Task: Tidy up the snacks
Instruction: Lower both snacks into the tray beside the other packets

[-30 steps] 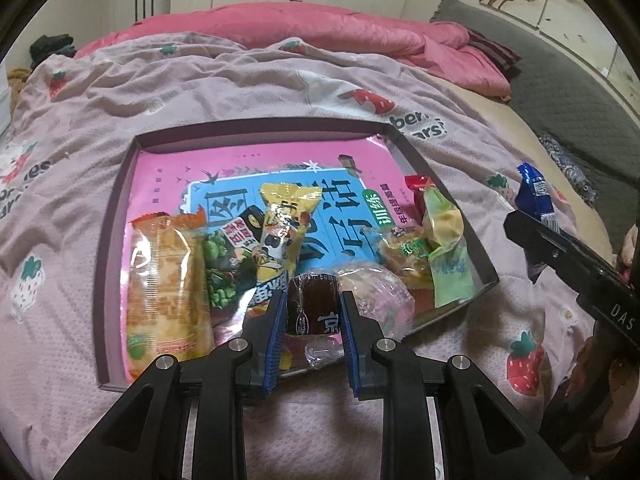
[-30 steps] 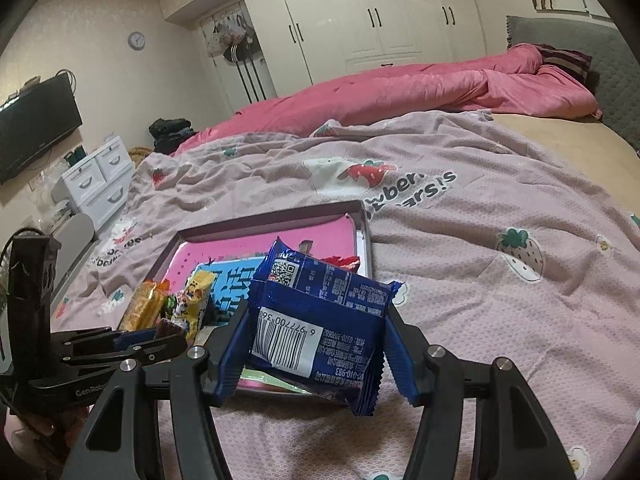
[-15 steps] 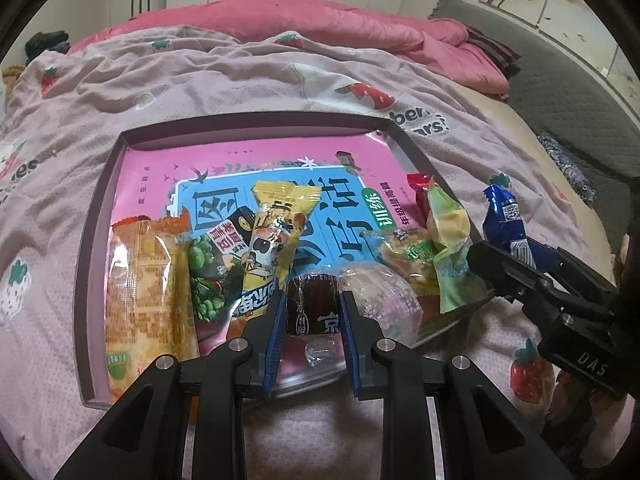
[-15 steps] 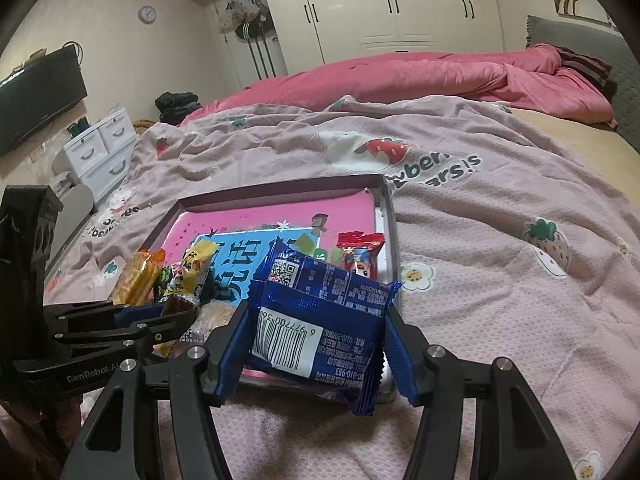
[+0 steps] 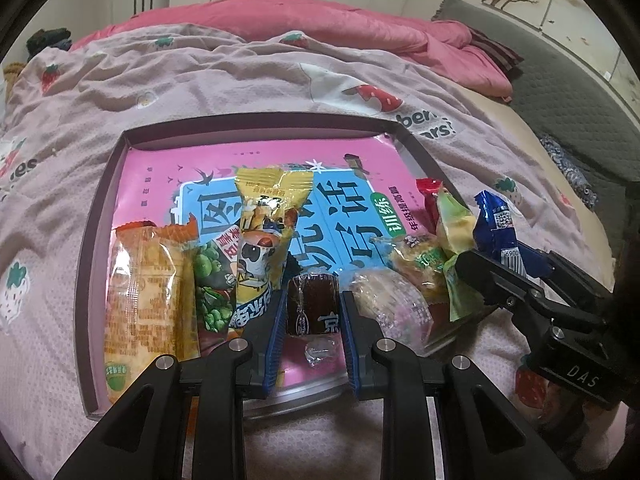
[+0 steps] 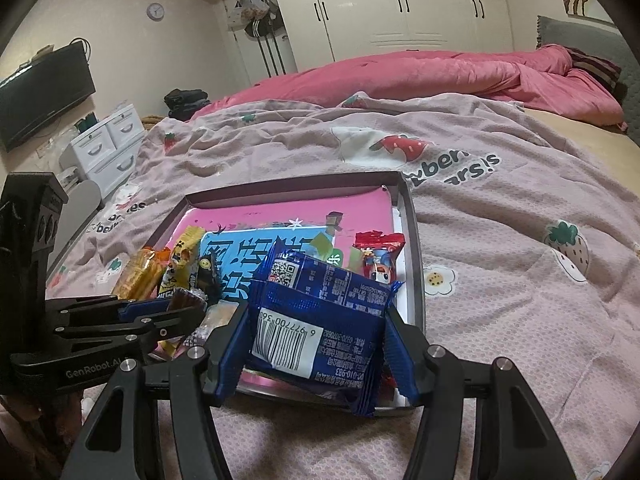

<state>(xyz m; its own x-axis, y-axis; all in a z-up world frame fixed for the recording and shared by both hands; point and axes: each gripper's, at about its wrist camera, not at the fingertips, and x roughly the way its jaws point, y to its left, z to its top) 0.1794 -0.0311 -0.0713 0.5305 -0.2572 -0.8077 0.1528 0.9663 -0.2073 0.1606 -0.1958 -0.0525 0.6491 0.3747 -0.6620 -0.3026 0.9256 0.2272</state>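
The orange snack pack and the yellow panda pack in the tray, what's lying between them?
A green pea snack bag lies between the orange pack and the yellow pack, seen in the left wrist view.

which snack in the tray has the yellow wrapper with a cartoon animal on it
The tall yellow packet standing second-left of the dark brown candy held by the left gripper; its neighbours are an orange cracker pack and a green pea bag.

From the left gripper (image 5: 312,316) we look down closely over the tray (image 5: 100,216). From the right gripper (image 6: 316,344) we face it lower, rightward. Both views share the tray and bedspread (image 6: 500,240).
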